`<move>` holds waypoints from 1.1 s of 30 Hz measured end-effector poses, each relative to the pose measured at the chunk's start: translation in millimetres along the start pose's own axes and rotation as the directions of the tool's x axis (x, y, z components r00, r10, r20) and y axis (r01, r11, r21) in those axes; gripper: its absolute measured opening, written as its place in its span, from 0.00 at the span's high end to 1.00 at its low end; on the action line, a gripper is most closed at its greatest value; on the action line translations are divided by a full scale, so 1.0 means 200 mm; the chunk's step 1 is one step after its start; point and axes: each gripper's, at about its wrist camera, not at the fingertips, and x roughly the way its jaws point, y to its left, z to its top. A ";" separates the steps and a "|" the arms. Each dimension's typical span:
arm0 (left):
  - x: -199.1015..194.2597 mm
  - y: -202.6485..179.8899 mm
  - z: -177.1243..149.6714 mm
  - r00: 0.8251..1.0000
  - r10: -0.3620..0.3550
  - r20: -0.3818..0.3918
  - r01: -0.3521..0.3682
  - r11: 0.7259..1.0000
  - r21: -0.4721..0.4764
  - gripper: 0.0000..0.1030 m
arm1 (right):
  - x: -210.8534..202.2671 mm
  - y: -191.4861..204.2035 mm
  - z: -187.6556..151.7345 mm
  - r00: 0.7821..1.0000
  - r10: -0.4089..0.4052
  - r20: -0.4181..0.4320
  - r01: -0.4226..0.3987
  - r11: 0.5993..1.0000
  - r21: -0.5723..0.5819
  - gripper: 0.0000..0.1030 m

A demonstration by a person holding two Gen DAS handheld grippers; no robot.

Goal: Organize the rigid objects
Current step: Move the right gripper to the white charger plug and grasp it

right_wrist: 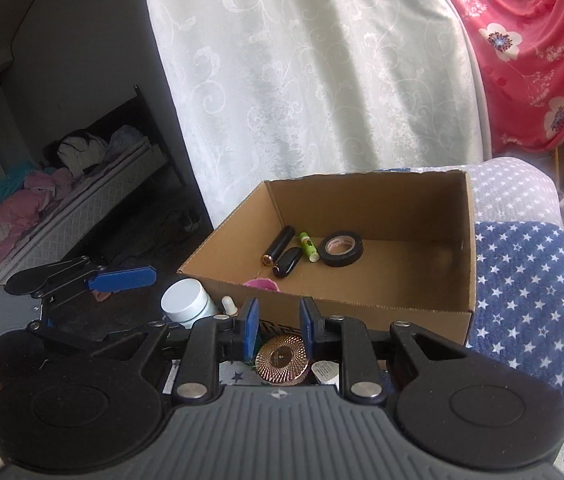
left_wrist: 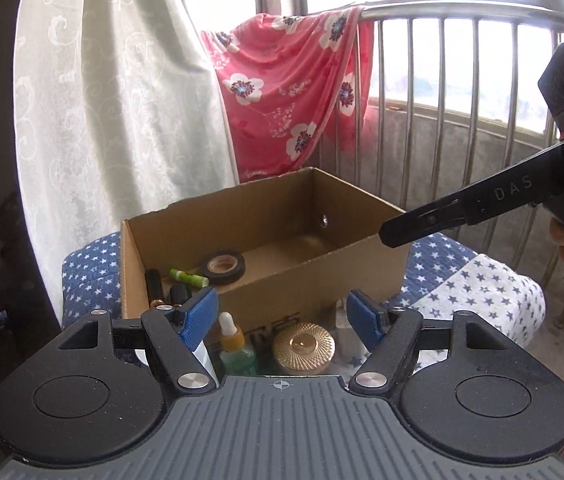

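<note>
A cardboard box [left_wrist: 362, 268] [right_wrist: 470, 240] stands on a star-patterned cloth. Inside lie a black tape roll [left_wrist: 225, 266] [right_wrist: 340, 250], a green tube [left_wrist: 187, 278] [right_wrist: 308, 246] and two black cylinders [right_wrist: 279, 246]. In front of the box stand a gold ribbed jar lid [left_wrist: 304, 348] [right_wrist: 282, 364], a green dropper bottle [left_wrist: 235, 350] and a white jar [right_wrist: 185, 304]. My left gripper [left_wrist: 282, 316] is open above the dropper bottle and gold lid. My right gripper [right_wrist: 277, 328] is open, its pads on either side of the gold lid, not touching it.
A pale curtain [right_wrist: 302, 80] hangs behind the box. A red flowered cloth [left_wrist: 290, 88] hangs on a metal railing [left_wrist: 462, 12]. The blue and white star cloth [right_wrist: 522, 272] extends to the right. A bed with clothes [right_wrist: 73, 184] is far left.
</note>
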 end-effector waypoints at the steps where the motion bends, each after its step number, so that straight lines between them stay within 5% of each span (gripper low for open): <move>1: 0.02 -0.04 -0.04 1.000 -0.003 0.003 0.003 1.000 -0.004 0.31 | 0.00 -0.01 -0.04 1.000 -0.005 0.011 0.005 1.000 0.024 0.76; 11: 0.18 -0.33 -0.23 0.999 -0.024 -0.022 0.025 0.996 0.081 0.39 | 0.11 -0.14 -0.31 0.994 -0.101 0.037 0.093 0.979 0.181 0.76; 24: 0.42 -0.40 -0.24 0.995 0.058 -0.079 -0.051 0.994 0.097 0.50 | 0.27 -0.07 -0.28 0.988 -0.155 -0.001 0.154 0.986 -0.063 0.75; 33: 0.49 -0.40 -0.24 0.993 0.069 -0.091 -0.061 0.995 0.080 0.52 | 0.38 -0.09 -0.25 0.985 -0.169 -0.033 0.164 0.981 -0.105 0.75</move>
